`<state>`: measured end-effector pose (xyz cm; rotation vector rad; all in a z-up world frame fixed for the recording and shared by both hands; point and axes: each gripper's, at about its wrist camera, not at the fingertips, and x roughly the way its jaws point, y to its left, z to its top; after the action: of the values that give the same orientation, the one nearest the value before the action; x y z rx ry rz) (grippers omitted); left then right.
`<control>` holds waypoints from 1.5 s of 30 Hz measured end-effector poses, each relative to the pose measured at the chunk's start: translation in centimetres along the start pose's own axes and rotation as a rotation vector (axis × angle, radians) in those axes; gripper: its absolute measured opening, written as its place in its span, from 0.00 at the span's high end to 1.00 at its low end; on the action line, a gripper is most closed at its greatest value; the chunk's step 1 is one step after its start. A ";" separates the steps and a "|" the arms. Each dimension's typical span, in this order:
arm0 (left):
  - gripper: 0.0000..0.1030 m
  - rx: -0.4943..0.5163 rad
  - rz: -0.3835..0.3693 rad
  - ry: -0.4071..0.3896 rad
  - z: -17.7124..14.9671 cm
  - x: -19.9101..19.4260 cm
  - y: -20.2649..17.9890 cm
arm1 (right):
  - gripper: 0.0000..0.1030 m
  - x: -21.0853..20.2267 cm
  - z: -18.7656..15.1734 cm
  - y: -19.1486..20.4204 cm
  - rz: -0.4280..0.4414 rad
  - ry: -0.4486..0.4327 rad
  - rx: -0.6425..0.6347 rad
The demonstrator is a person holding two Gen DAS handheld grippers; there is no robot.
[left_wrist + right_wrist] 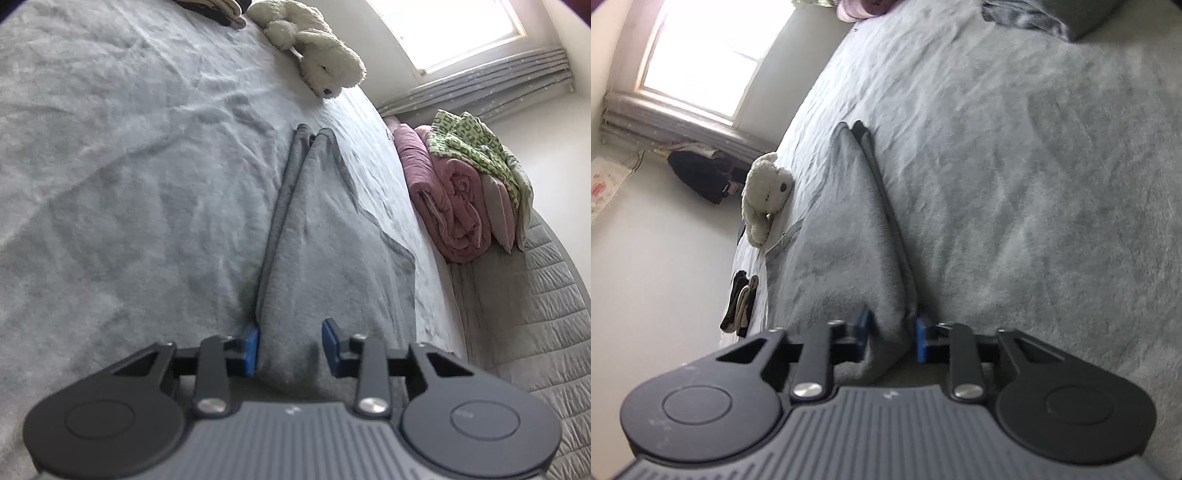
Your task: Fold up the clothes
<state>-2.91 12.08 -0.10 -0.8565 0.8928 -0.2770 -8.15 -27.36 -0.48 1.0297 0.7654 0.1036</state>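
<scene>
Two tools, left tool (291, 347) and right tool (892, 338), each clamp one grey garment (325, 236) (folded).

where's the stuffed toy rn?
The white stuffed toy lies at the bed's edge on the window side: top centre in the left wrist view, left of centre in the right wrist view, beyond the folded grey garment.
</scene>
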 end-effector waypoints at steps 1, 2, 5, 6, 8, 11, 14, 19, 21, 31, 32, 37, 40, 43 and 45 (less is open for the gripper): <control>0.76 -0.002 0.002 0.001 0.0 0.1 0.1 | 0.81 0.0 0.0 -0.1 0.000 -0.001 0.008; 0.78 -0.004 0.004 0.003 -0.1 0.1 0.1 | 0.83 -0.1 0.0 -0.2 -0.001 -0.001 0.015; 0.89 -0.017 0.004 0.014 -0.2 0.2 0.3 | 0.88 -0.1 -0.1 0.0 -0.009 -0.005 0.000; 0.91 -0.009 0.008 0.015 -0.2 0.1 0.3 | 0.89 -0.2 -0.2 0.2 -0.012 -0.010 -0.009; 0.92 0.014 0.017 0.011 -0.1 -0.1 0.0 | 0.89 -0.6 -0.3 0.4 0.000 -0.019 -0.015; 0.93 0.017 0.014 0.008 -0.1 -0.9 -0.1 | 0.90 -1.4 -0.3 0.6 0.032 -0.032 -0.003; 0.93 -0.048 0.002 0.042 -0.4 -1.9 0.6 | 0.90 -2.6 -0.4 0.6 0.061 -0.028 0.017; 0.93 -0.063 0.028 0.088 -2.4 -4.3 0.5 | 0.90 -5.1 -2.2 0.7 0.071 -0.004 0.010; 0.93 -0.052 0.043 0.094 -3.3 -5.2 0.6 | 0.90 -6.3 -3.3 0.8 0.064 0.012 -0.007; 0.90 0.083 0.107 0.093 -4.8 -5.7 0.0 | 0.82 -6.1 -5.3 1.0 -0.065 0.050 -0.069; 0.90 0.089 0.106 0.094 -4.7 -5.8 0.0 | 0.82 -6.0 -5.3 0.9 -0.085 0.057 -0.067; 0.83 0.092 0.128 0.088 -4.2 -6.8 0.2 | 0.67 -7.3 -4.7 0.6 -0.128 0.000 -0.042; 0.80 0.108 0.157 0.052 -3.6 -7.8 0.0 | 0.65 -8.2 -4.5 1.9 -0.161 -0.060 -0.124; 0.80 0.179 0.165 0.011 -2.8 -8.1 -1.4 | 0.65 -7.4 -4.5 4.6 -0.136 -0.026 -0.342; 0.79 0.221 0.122 0.033 -2.1 -7.2 -2.7 | 0.65 -5.8 -5.0 6.6 -0.091 0.048 -0.483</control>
<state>-8.65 13.07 5.33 -0.5922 0.9231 -0.2780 -13.76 -22.62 6.44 0.5344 0.7810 0.2238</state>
